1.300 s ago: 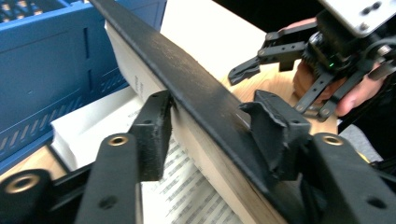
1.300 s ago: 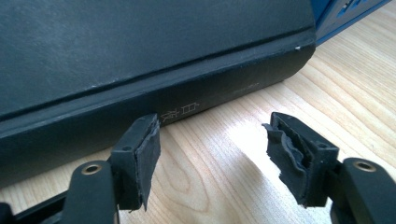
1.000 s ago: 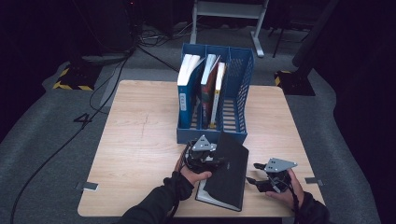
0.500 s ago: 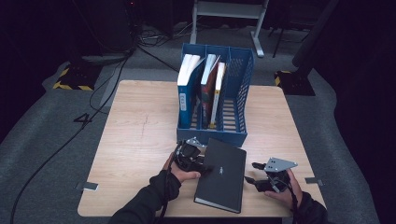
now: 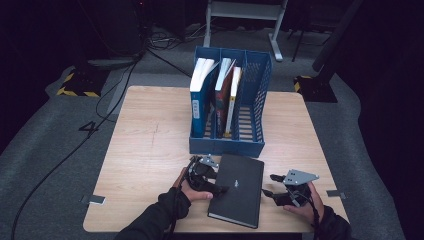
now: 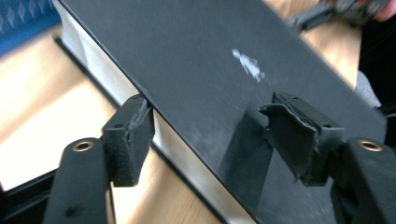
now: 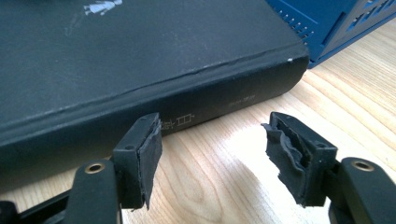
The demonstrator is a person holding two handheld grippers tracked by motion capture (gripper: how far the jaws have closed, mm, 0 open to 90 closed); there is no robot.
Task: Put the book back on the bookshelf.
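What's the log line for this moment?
left gripper: open, jaws just opening, astride black book edge | right gripper: open beside spine | book flat on table

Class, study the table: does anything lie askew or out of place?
Yes. The black book lies flat and slightly skewed on the table, while the other books stand upright in the blue file rack. Its rightmost slot looks free.

A blue file rack stands on the wooden table, with three upright books in its compartments. Black cables lie on the grey floor behind, near a metal stand.
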